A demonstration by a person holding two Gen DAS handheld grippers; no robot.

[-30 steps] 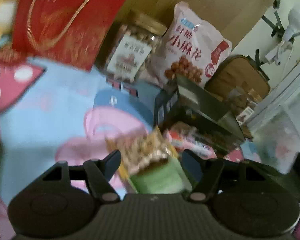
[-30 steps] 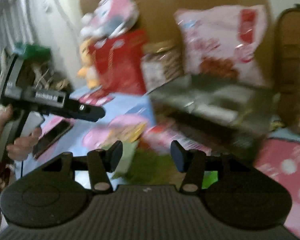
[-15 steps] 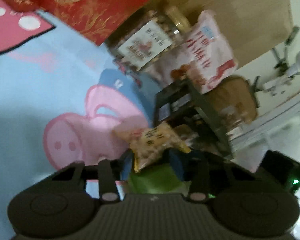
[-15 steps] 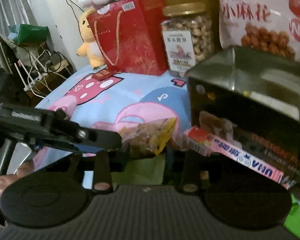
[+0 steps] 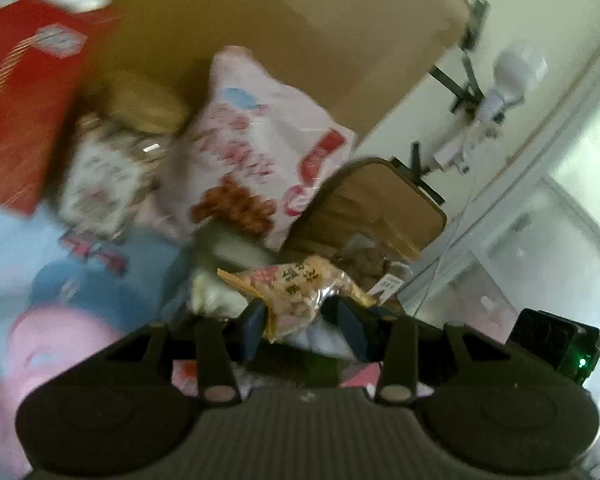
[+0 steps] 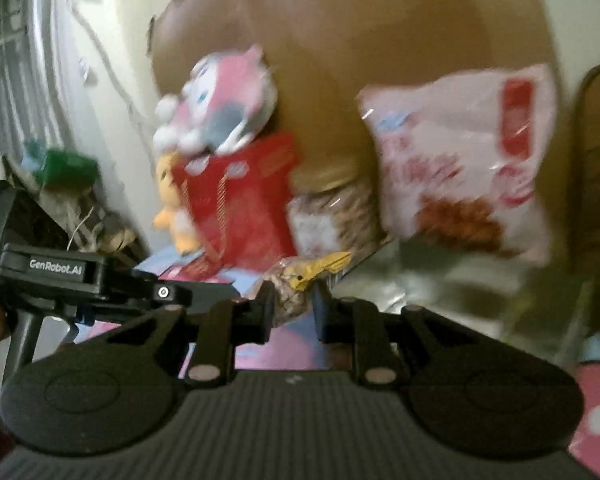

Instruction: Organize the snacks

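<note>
Snack packet: I have a small clear-and-yellow crinkly packet of nuts (image 5: 300, 286) (image 6: 300, 280) lifted off the bed, pinched from both sides.
Left hand-held gripper (image 5: 302, 322): I see its blue-padded fingers (image 5: 254, 326) pressed against the packet's lower half, gripping it.
Right hand-held gripper (image 6: 292, 310): its black fingers (image 6: 266, 306) are closed on the same packet; the yellow end sticks out toward 1 o'clock.
Left tool seen from the right wrist: its black body (image 6: 56, 276) reaches in from 9 o'clock.
Behind the packet: a dark open metal tin (image 6: 440, 280), blurred, sits at 3 o'clock in my right view.
Further back: a big pink-and-white bag of fried dough twists (image 5: 260, 152) (image 6: 460, 160) leans at 12 o'clock in my left view, touching a clear plastic jar with a gold lid (image 5: 116, 160) (image 6: 332, 208) at 10 o'clock.
Far left: a red paper gift bag (image 5: 20, 112) (image 6: 240, 196) stands beside the jar, with a pink-and-white plush toy (image 6: 220, 96) on top.
Backdrop: a brown cardboard sheet (image 5: 300, 20).
Surface: a blue-and-pink cartoon bedsheet (image 5: 40, 280).
</note>
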